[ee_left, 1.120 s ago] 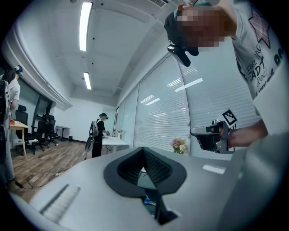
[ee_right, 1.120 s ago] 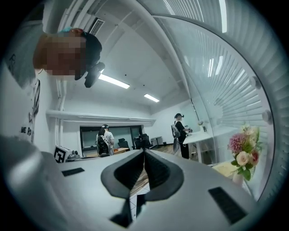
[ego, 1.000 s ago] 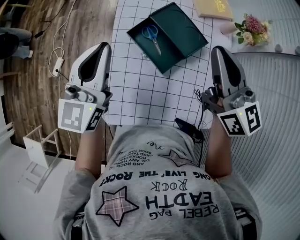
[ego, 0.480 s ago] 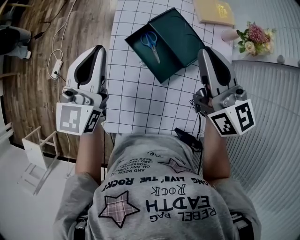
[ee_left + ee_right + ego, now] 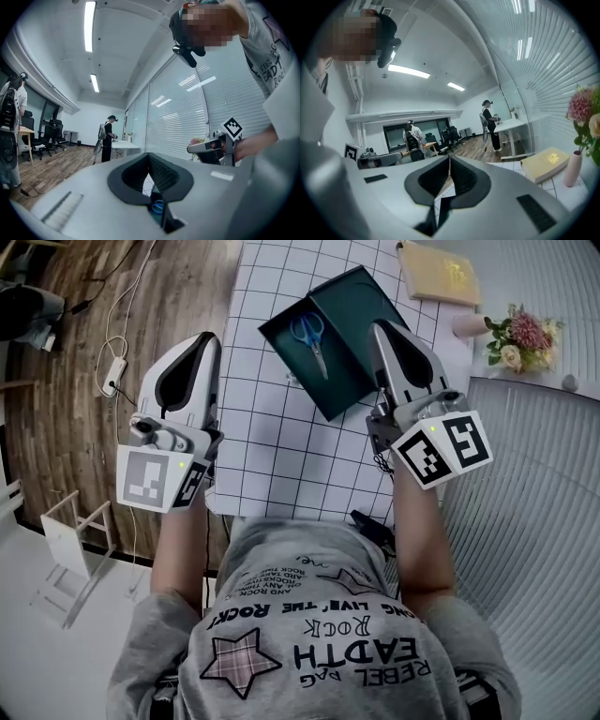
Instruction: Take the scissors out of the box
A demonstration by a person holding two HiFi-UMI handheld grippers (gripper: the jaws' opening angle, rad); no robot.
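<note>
Shirt (image 5: pixel 309 634): grey, printed with stars and lettering, nearest of all at the bottom of the head view.
Left hand-held gripper (image 5: pixel 207 339): shut, pad tips meeting, nothing gripped; roughly level over the left edge of the table (image 5: pixel 281 437), apart from the box (image 5: pixel 370 306); marker cube at its near end.
Right hand-held gripper (image 5: pixel 380 327): also closed tight and empty; tip above the right half of the box, just beside the scissors (image 5: pixel 310 334) – contact with the box not discernible.
Table: white with a dark grid, running away from the person.
Box: dark green, open, set diagonally on the table, two shallow halves side by side.
Scissors: blue-handled, lying inside the left half of the box, handles at the far end, blades pointing back toward the person; untouched by either hand-held gripper.
Book (image 5: pixel 441 273): pale yellow, flat at the table's far right.
Flowers (image 5: pixel 518 337): pink and cream, in a pale vase (image 5: pixel 466 324) – right of the box, near the book.
Floor (image 5: pixel 84 324): wood, left of the table, with a white cable (image 5: pixel 117 362) trailing across it.
</note>
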